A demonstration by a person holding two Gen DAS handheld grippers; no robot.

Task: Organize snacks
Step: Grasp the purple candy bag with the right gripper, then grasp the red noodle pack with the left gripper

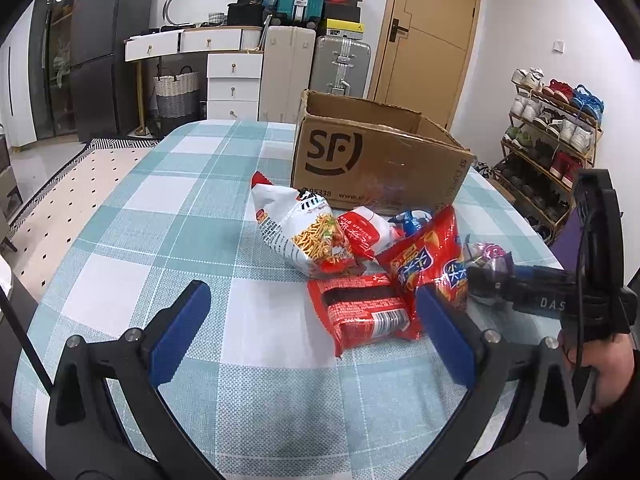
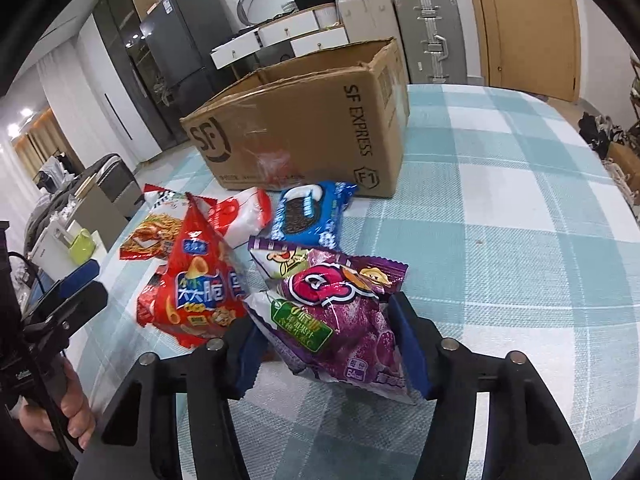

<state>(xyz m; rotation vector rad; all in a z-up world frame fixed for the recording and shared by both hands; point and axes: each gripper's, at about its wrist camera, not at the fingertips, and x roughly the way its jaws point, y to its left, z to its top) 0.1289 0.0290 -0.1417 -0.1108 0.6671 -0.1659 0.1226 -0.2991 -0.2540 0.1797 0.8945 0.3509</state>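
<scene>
Several snack bags lie in a pile on the checked tablecloth point(image 1: 224, 208) in front of an open SF cardboard box point(image 1: 376, 164). My right gripper point(image 2: 326, 346) is shut on a purple gummy bag point(image 2: 344, 320), its fingers on both sides of it; the gripper also shows in the left wrist view point(image 1: 486, 280). My left gripper point(image 1: 312, 320) is open and empty, low over the cloth, with a red noodle pack point(image 1: 366, 316) between its fingers. A red chip bag point(image 2: 200, 284), a blue cookie pack point(image 2: 308, 210) and a white noodle-snack bag point(image 1: 304, 232) lie nearby.
The box point(image 2: 312, 128) stands behind the pile, its top open. Beyond the table are suitcases point(image 1: 340, 66), white drawers point(image 1: 234, 80), a door and a shoe rack point(image 1: 556, 136) on the right. My left gripper also shows at the left edge of the right wrist view point(image 2: 76, 288).
</scene>
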